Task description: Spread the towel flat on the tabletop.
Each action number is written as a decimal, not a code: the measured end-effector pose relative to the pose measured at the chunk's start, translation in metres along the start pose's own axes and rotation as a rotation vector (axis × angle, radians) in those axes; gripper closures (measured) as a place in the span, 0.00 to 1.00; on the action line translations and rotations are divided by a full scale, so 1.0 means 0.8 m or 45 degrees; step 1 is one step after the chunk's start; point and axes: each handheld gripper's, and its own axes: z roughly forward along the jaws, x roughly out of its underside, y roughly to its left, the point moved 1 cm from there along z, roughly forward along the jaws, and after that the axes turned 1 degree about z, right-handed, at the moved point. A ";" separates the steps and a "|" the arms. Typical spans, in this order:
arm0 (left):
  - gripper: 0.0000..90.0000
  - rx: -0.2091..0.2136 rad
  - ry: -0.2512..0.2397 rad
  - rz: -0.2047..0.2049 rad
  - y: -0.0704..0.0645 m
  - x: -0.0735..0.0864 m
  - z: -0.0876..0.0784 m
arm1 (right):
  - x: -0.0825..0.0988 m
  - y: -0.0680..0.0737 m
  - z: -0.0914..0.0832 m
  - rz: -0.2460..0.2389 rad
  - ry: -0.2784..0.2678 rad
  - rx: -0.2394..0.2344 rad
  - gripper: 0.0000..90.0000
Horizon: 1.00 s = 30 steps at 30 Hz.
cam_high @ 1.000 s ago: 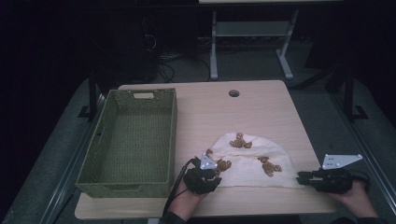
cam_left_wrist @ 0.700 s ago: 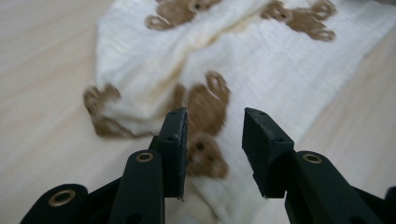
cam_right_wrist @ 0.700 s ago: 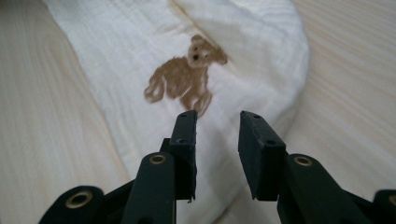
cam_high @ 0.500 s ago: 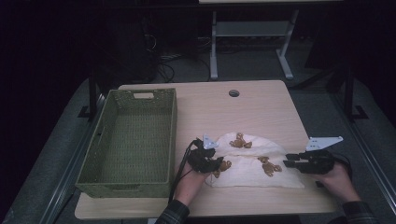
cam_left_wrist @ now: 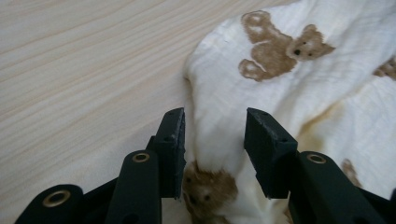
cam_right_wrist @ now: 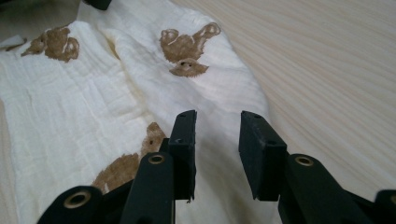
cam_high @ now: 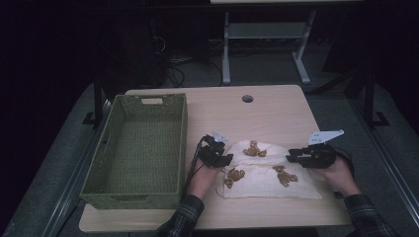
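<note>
Hovering part-open over the cloth (cam_left_wrist: pixel 280 84), your left gripper (cam_left_wrist: pixel 212 140) has just been widening its jaws, a raised fold between them, ungripped; your right gripper (cam_right_wrist: pixel 215 140) stands part-open over the opposite edge. Folding seems underway: next, close on both edges. The cloth lies beside the basket (cam_high: pixel 138 143).

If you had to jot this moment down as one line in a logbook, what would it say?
cloth: bear-print, rumpled on table | left gripper: open, jaws just opening, fold between | right gripper: open over cloth edge | basket: empty
</note>
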 end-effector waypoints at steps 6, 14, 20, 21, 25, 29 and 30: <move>0.88 0.021 0.042 0.036 0.002 -0.005 0.014 | 0.005 0.002 -0.001 0.000 0.000 0.001 0.74; 0.98 0.069 -0.095 0.136 -0.021 -0.040 -0.012 | 0.007 0.000 -0.010 0.015 -0.026 0.015 0.74; 0.98 0.153 -0.121 0.299 -0.073 -0.056 -0.015 | 0.010 -0.005 -0.016 0.034 -0.048 0.043 0.73; 0.98 0.173 -0.110 0.324 -0.083 -0.056 -0.013 | 0.011 -0.006 -0.018 0.032 -0.048 0.049 0.73; 0.98 0.256 -0.065 0.389 -0.116 -0.049 0.003 | 0.014 -0.011 -0.021 0.046 -0.057 0.063 0.72; 0.98 0.325 -0.005 0.420 -0.135 -0.036 0.024 | 0.017 -0.012 -0.024 0.050 -0.061 0.079 0.71; 0.98 0.339 0.013 0.431 -0.140 -0.032 0.029 | 0.017 -0.013 -0.024 0.052 -0.063 0.077 0.71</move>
